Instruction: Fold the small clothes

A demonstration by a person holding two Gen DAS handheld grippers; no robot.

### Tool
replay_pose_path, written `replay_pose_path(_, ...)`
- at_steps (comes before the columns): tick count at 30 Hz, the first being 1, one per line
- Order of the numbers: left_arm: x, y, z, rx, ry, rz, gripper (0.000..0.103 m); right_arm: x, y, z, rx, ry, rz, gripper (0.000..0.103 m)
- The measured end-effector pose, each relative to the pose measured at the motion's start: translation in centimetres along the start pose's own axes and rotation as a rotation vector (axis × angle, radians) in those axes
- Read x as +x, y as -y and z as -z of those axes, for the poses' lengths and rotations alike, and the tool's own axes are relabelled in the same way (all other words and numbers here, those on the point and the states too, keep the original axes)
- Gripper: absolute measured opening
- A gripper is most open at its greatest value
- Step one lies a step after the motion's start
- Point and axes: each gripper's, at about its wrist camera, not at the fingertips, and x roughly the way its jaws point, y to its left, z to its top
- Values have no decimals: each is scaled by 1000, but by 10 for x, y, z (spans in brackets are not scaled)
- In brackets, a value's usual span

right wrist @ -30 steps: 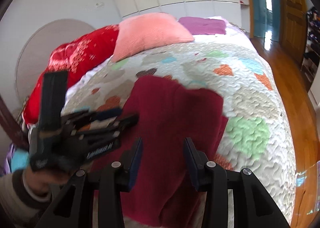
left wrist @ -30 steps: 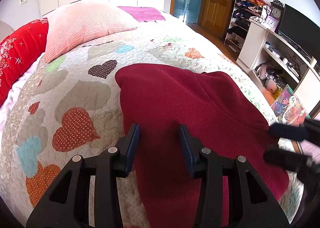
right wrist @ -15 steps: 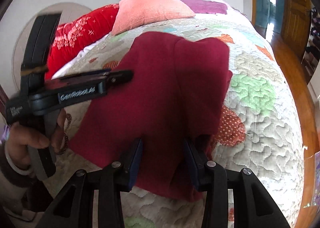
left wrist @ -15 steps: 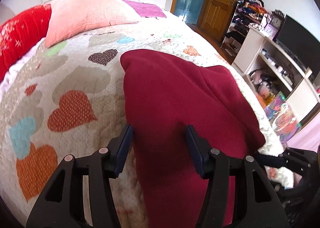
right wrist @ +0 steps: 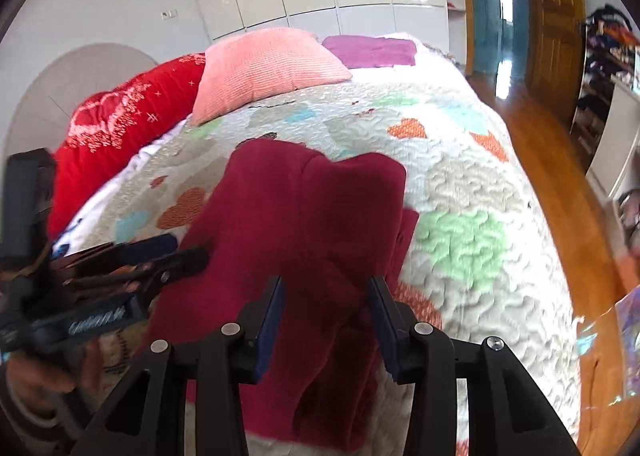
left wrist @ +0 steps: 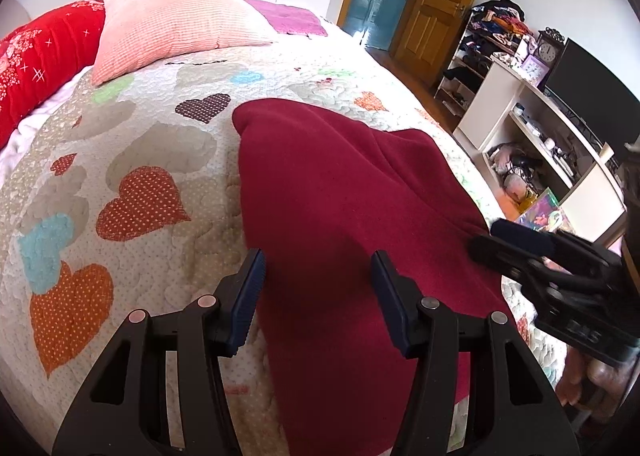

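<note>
A dark red garment [left wrist: 344, 207] lies folded on the heart-patterned quilt [left wrist: 132, 159], near the bed's foot edge. It also shows in the right wrist view [right wrist: 312, 215], with a layered fold along its right side. My left gripper [left wrist: 318, 276] is open and empty, its fingers above the garment's near left edge. My right gripper [right wrist: 326, 300] is open and empty, just above the garment's near edge. Each gripper shows in the other's view: the right one [left wrist: 516, 246] at the garment's right side, the left one [right wrist: 176, 256] at its left side.
A pink pillow [left wrist: 176, 23], a red pillow [left wrist: 36, 59] and a purple cloth [left wrist: 292, 17] lie at the head of the bed. White shelves with clutter and a dark screen [left wrist: 588, 87] stand to the right. A wooden floor [right wrist: 556, 159] runs beside the bed.
Both grippers have drawn back and up from the garment, staying open. The garment lies still on the quilt.
</note>
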Motion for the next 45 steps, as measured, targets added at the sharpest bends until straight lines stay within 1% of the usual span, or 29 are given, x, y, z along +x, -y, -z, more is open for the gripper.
replay_pose_path(2, 1, 1, 1, 11, 4, -8, 54, 12, 3, -4, 1, -20, 14, 41)
replay_pose_path(4, 2, 1, 1, 15, 3, -7, 55, 29, 9, -5, 16, -58, 31, 41)
replay_pose_path(6, 4, 0, 1, 10, -1, -4, 57, 41, 13, -5, 31, -69, 23, 42)
replay_pose_path(11, 5, -6, 2, -10, -15, 22, 63, 37, 18, -5, 38, -65, -2, 43)
replay_pose_path(12, 5, -7, 2, -18, -19, 32, 64, 34, 20, -6, 47, -61, -14, 47)
replay_pose_path(13, 4, -10, 2, -30, -24, 49, 67, 29, 25, -6, 68, -50, -26, 55)
replay_pose_path(14, 4, -15, 2, -52, -33, 81, 71, 27, 27, -5, 81, -44, -31, 61)
replay_pose_path(15, 4, -17, 3, -68, -40, 103, 72, 24, 32, -4, 105, -36, -41, 76)
replay_pose_path(16, 5, -20, 4, -85, -46, 123, 73, 24, 40, -2, 139, -32, -55, 84)
replay_pose_path(18, 8, -24, 6, -110, -57, 157, 76, 28, 52, 1, 184, -49, -81, 84)
replay_pose_path(19, 10, -25, 8, -119, -65, 175, 79, 32, 56, 2, 201, -60, -94, 84)
replay_pose_path(23, 19, -26, 10, -156, -86, 225, 86, 48, 71, 8, 296, -69, -197, 84)
replay_pose_path(27, 29, -25, 12, -187, -102, 249, 88, 64, 81, 10, 373, -67, -298, 85)
replay_pose_path(29, 34, -28, 13, -224, -107, 271, 88, 71, 78, 8, 375, -62, -327, 85)
replay_pose_path(31, 35, -29, 12, -236, -106, 285, 88, 76, 73, 5, 374, -60, -349, 87)
replay_pose_path(33, 33, -29, 13, -224, -100, 285, 85, 80, 67, 3, 373, -61, -370, 87)
replay_pose_path(34, 30, -28, 13, -214, -95, 281, 78, 80, 63, 2, 370, -54, -386, 87)
replay_pose_path(35, 25, -28, 12, -199, -84, 276, 69, 80, 60, 0, 364, -50, -405, 86)
replay_pose_path(36, 19, -28, 11, -186, -70, 273, 64, 78, 54, -2, 352, -44, -412, 80)
replay_pose_path(37, 13, -30, 10, -176, -55, 271, 57, 74, 46, -5, 327, -35, -395, 73)
replay_pose_path(38, 6, -31, 8, -171, -40, 272, 55, 70, 39, -8, 300, -25, -374, 71)
replay_pose_path(39, -3, -34, 6, -170, -21, 267, 55, 64, 28, -12, 262, -8, -356, 67)
replay_pose_path(40, -12, -38, 5, -167, 2, 256, 55, 60, 21, -14, 242, 1, -354, 64)
replay_pose_path(43, -42, -54, 0, -151, 54, 245, 55, 52, -1, -23, 217, 14, -394, 63)
replay_pose_path(45, -60, -67, 2, -136, 74, 212, 55, 49, -16, -26, 206, 32, -422, 63)
